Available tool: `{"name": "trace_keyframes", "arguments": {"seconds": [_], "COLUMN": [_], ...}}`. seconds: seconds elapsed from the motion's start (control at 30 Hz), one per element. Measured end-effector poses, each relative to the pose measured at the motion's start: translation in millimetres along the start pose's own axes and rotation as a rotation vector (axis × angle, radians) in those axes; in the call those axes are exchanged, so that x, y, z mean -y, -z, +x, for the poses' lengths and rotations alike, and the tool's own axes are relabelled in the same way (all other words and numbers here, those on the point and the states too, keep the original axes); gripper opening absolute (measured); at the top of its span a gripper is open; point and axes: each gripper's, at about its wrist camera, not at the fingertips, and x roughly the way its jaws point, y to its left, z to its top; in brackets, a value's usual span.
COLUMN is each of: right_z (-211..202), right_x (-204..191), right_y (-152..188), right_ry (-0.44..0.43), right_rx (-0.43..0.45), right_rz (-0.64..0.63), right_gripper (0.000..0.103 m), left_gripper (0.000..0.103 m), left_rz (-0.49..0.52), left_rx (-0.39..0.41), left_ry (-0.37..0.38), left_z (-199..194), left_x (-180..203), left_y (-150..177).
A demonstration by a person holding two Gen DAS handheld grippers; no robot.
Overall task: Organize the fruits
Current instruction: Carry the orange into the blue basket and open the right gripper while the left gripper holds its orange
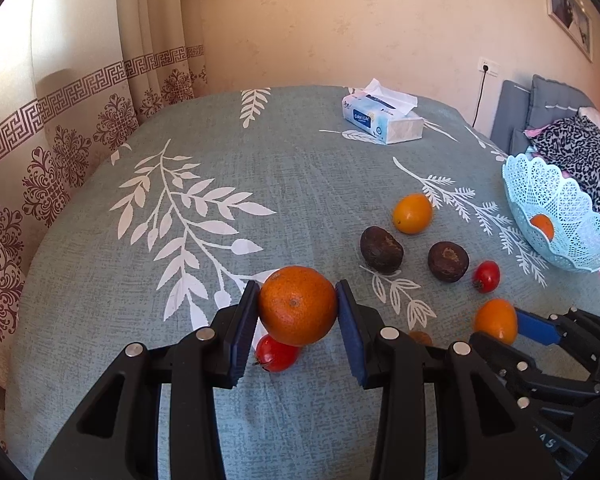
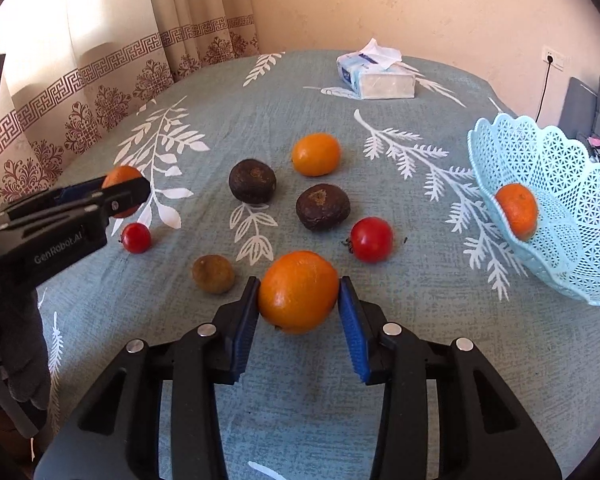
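While both jaws clamp | orange [image 1: 297, 305] left | orange fruit [image 2: 298, 291] right

On the side of my left gripper [image 2: 126, 196] I read "GenRobot.AI". The tissue pack [image 1: 381, 120] on the bench carries "Color&Life"; its smaller print is too fine to read.

Our left gripper [image 1: 297, 308] pinches an orange [image 1: 298, 305] between its blue pads, lifted above a red tomato [image 1: 276, 353] on the leaf-print tablecloth [image 1: 180, 200]. Right of that orange lie two dark brown fruits [image 1: 381, 249], another tomato [image 1: 486, 276] and a yellow-orange fruit [image 1: 412, 213]. Farther right, the blue lattice basket [image 1: 559, 216] holds one orange. Our right gripper [image 1: 499, 326] clasps an orange fruit [image 1: 495, 320].
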Motion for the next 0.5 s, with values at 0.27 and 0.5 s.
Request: {"name": "trace_keyframes", "arguments": {"seconds": [0.27,0.5], "right_z": [-24,-42], "right_x": [21,50], "right_y": [-12,-20], "right_ry": [0.037,0.085], "right_rx": [0.068,0.118], "right_rz": [0.053,0.115], "right_gripper": [0.041,0.041], "left_gripper": [0.039,0.039], "left_rz": [0.031,0.058], "left_rx": [0.009,0.016], "left_ry": [0.003,0.011], "left_z": [-2,-4], "left_x": [13,25], "left_y": [-1,-2]}}
